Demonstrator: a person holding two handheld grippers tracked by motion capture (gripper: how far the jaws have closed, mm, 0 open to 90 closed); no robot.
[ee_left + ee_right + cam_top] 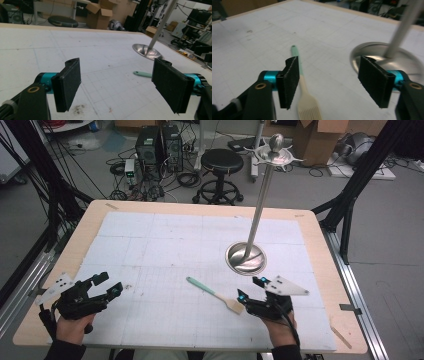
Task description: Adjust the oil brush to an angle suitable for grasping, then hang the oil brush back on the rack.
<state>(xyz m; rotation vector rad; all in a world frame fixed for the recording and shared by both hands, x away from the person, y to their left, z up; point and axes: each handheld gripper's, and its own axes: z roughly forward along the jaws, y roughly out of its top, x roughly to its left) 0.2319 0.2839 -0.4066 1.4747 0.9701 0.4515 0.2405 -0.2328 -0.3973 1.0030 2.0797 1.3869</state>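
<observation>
A small brush with a mint-green handle and a cream head lies flat on the white gridded mat, near the front middle. My right gripper stands open just right of its head; in the right gripper view the brush lies by the left jaw of the right gripper, with nothing between the pads. A steel stand with a round base and a tall pole topped by hooks stands behind it. At the front left, my left gripper is open and empty, its pads wide apart.
The mat covers a wooden table. Beyond the far edge on the floor are a black stool, computer towers, cables and cardboard boxes. Black frame legs flank the table.
</observation>
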